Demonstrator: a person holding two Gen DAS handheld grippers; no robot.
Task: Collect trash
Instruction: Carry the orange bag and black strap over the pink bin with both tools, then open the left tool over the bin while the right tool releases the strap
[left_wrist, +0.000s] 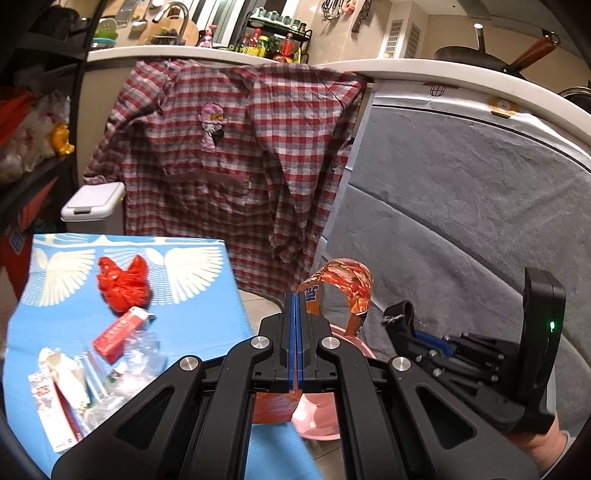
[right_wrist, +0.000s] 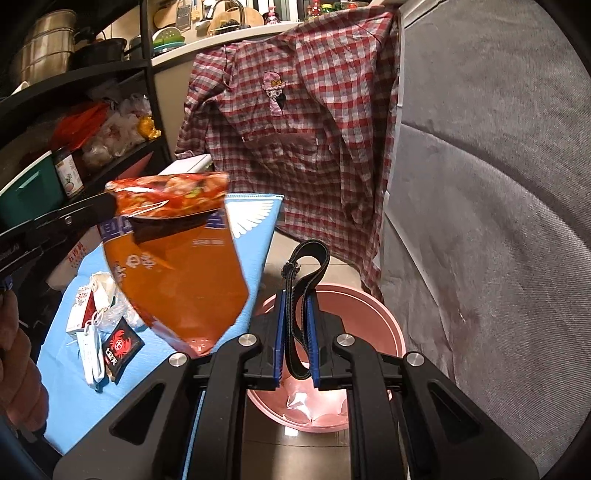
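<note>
Hanging from the left hand-held gripper (left_wrist: 296, 295): one orange-red foil snack bag (right_wrist: 177, 266).
Its jaws are pressed together on the bag's top edge; the long axis runs downward, above one pink plastic basin (right_wrist: 384, 325). The right hand-held gripper (right_wrist: 296, 332) pinches one black strap loop (right_wrist: 308, 258) beside the blue-covered tabletop (left_wrist: 207, 295).

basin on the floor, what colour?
Pink basin; clearest in the right wrist view.
</note>
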